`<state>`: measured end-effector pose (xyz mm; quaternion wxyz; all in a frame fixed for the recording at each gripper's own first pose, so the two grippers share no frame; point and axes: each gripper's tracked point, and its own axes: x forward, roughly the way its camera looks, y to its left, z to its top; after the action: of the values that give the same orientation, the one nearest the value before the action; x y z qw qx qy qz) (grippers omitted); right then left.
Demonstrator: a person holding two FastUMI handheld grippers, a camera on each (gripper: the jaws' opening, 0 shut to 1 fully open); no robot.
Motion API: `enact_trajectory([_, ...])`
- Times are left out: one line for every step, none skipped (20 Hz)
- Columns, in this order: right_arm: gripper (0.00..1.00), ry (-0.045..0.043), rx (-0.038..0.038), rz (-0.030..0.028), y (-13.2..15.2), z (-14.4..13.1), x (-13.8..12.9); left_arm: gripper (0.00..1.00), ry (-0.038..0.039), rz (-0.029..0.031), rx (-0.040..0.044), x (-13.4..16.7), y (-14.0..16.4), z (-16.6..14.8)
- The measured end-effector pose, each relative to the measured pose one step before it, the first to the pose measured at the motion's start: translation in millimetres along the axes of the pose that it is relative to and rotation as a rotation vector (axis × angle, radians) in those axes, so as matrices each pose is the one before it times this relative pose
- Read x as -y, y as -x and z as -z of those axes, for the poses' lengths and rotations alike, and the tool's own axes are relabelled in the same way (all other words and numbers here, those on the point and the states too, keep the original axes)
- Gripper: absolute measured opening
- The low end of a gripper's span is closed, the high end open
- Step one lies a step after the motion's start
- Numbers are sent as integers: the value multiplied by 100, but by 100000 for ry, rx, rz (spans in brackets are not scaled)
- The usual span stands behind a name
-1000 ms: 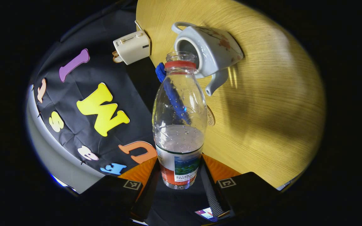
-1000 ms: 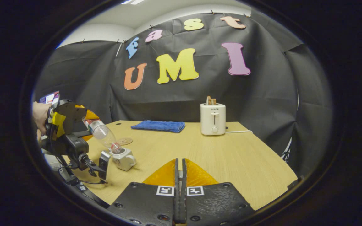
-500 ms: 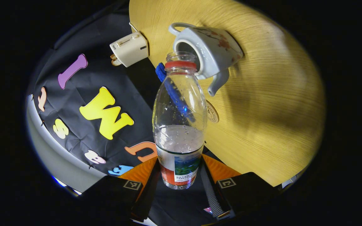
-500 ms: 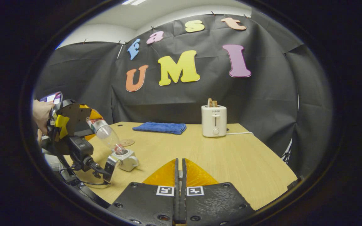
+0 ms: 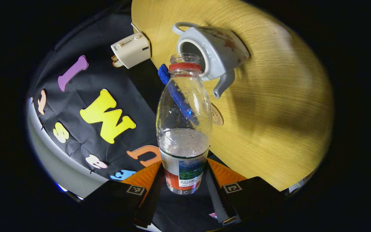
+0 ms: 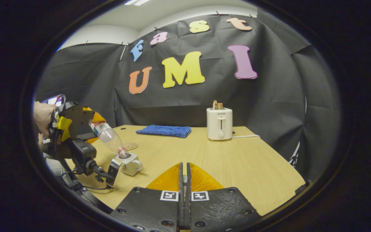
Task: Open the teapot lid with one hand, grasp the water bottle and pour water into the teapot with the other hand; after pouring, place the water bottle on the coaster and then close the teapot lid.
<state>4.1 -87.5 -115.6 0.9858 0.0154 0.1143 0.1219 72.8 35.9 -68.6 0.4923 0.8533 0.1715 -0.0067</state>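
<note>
Left gripper view: camera rolled sideways, close behind water bottle (image 5: 184,129), facing teapot (image 5: 213,53) at 12 o'clock. Right gripper view: low over table (image 6: 237,164), level, facing back wall; teapot (image 6: 130,164) far at 9 o'clock. Shared: teapot, toaster (image 6: 219,123), blue cloth (image 6: 164,130).

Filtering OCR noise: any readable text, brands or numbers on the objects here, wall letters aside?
"SUPOR": on the front of the toaster.
Water bottle label: print too small to read.
Coaster stamp: blurred, unreadable.
</note>
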Motion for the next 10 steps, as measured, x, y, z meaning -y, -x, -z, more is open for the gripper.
enact_trajectory([0,125,-32,100,-20,27,42,73,2027,260,-293,179,-97,186])
enact_trajectory([0,39,82,123,-2,-46,-13,72,1783,112,490,147,-183,151])
enact_trajectory([0,-101,-22,99,-85,-19,-19,72,1873,-492,426,55,-59,59])
enact_trajectory([0,4,-68,-6,-9,-7,-52,73,1604,-885,547,-127,91,23])
enact_trajectory([0,16,-107,-20,41,-9,-71,73,2088,-327,1687,-536,-86,51])
enact_trajectory([0,73,26,-117,23,4,-85,72,3746,-554,740,-50,-88,145])
enact_trajectory([0,75,279,55,-30,-132,-144,72,5224,262,1864,367,-157,97])
enact_trajectory([0,-57,284,-6,-80,-178,-30,73,6131,729,637,558,49,221])
enact_trajectory([0,-272,-67,-239,-126,-31,-206,73,6495,1048,1106,545,51,-13])
enact_trajectory([0,-397,-240,-210,-53,32,-119,72,6246,563,1047,380,86,62])
